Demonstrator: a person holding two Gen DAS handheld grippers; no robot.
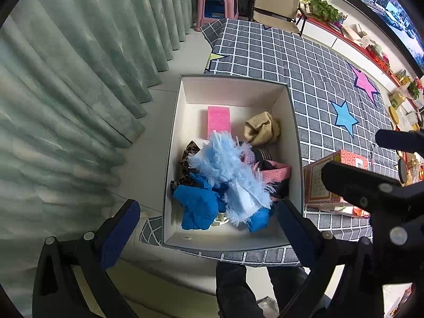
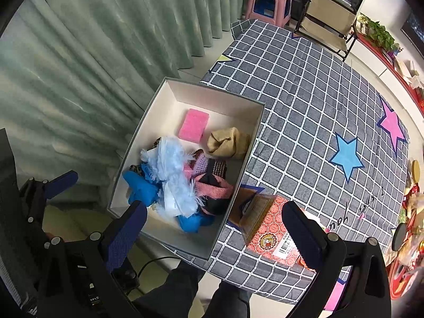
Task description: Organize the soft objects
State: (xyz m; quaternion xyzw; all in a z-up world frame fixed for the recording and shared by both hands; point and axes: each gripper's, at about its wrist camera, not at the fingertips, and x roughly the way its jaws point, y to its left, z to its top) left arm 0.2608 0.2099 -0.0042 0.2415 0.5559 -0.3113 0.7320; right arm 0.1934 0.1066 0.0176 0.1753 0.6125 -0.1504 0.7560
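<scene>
Checked mat (image 1: 304,61) bears box (image 1: 296,137) of jumbled cloths (image 1: 225,164).

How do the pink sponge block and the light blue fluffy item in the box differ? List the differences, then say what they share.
Shape: the pink sponge block is a neat rectangle; the light blue fluffy item is ragged and fringed.
Position: the block lies alone on the floor of the box near the far wall; the fluffy item sits atop a heap of other cloths nearer the grippers.
Surface: the block looks finely textured; the fluffy item is shaggy.
Both are inside the same box.
</scene>
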